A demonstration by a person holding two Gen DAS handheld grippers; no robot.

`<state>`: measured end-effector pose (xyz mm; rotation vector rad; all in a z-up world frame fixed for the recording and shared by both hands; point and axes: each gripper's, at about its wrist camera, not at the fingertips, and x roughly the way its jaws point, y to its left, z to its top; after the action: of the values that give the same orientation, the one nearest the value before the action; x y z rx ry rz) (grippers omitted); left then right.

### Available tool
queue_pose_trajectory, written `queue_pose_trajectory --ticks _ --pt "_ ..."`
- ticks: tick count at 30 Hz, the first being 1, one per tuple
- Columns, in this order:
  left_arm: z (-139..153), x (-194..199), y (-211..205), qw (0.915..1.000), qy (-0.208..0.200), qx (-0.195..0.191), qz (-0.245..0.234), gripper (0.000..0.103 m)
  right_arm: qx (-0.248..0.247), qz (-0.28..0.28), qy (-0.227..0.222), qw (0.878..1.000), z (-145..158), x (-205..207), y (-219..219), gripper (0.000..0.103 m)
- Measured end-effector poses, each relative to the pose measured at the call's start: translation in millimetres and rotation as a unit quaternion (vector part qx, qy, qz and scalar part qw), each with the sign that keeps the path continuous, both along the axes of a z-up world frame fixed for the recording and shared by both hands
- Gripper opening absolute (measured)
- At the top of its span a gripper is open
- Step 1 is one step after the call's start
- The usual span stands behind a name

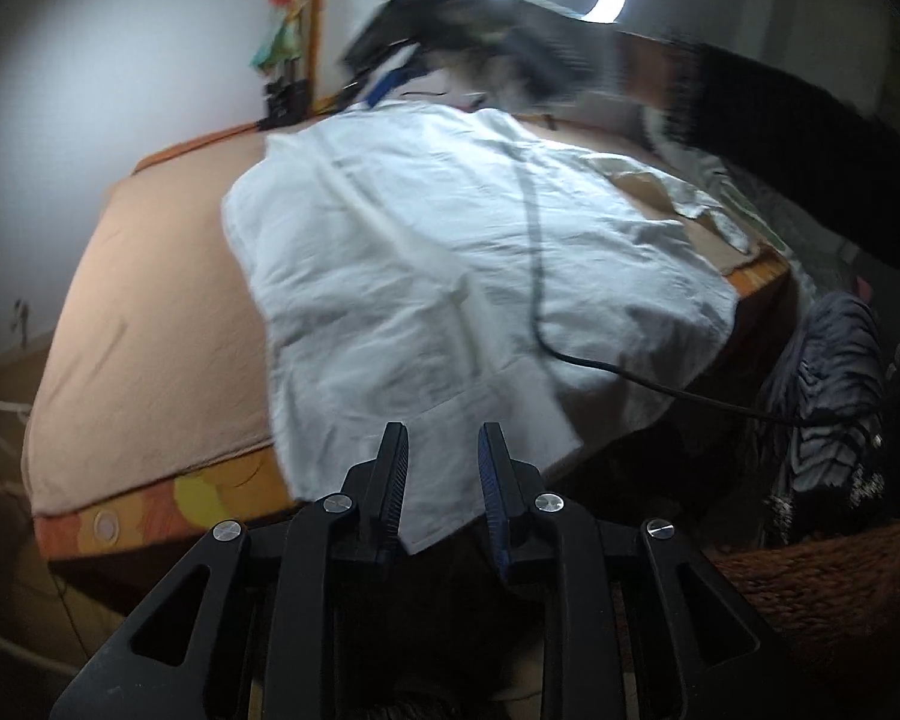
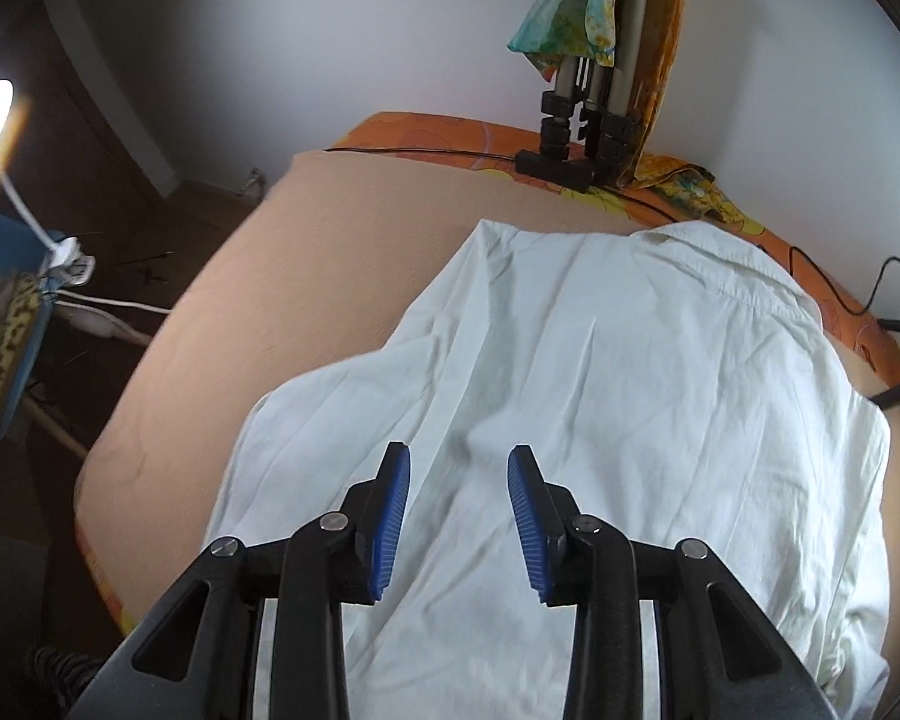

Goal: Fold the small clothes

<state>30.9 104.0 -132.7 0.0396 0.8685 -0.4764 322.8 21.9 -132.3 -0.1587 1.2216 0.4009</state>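
**White shirt spread flat, both tools clear of it**

A creased white cotton shirt (image 2: 600, 396) lies spread on the peach-covered tabletop (image 2: 282, 300), its collar at the far end from the right tool (image 2: 459, 516). That tool hovers directly above the cloth, jaws parted with nothing between them. The left tool (image 1: 441, 480) sits at the shirt's near hem (jaws narrowly apart, gripping nothing, though blur makes contact hard to judge). A thin black cable (image 1: 537, 276) crosses the shirt ahead of it.
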Motion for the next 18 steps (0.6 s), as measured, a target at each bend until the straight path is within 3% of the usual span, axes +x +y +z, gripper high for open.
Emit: queue_pose_trajectory --ticks 4,12,18 --pt "-7.8 11.7 19.1 0.9981 0.006 0.008 0.061 0.039 0.042 0.006 -0.008 0.999 23.6 -40.6 -18.8 0.035" --pt "-26.9 35.4 42.7 0.9909 0.057 -0.018 0.121 0.039 0.109 0.010 -0.035 0.993 75.2 -104.1 -48.9 0.043" --pt "-31.9 43.1 37.0 0.9894 0.066 -0.014 0.129 0.039 0.131 0.023 -0.016 0.991 61.5 -114.3 -26.5 0.046"
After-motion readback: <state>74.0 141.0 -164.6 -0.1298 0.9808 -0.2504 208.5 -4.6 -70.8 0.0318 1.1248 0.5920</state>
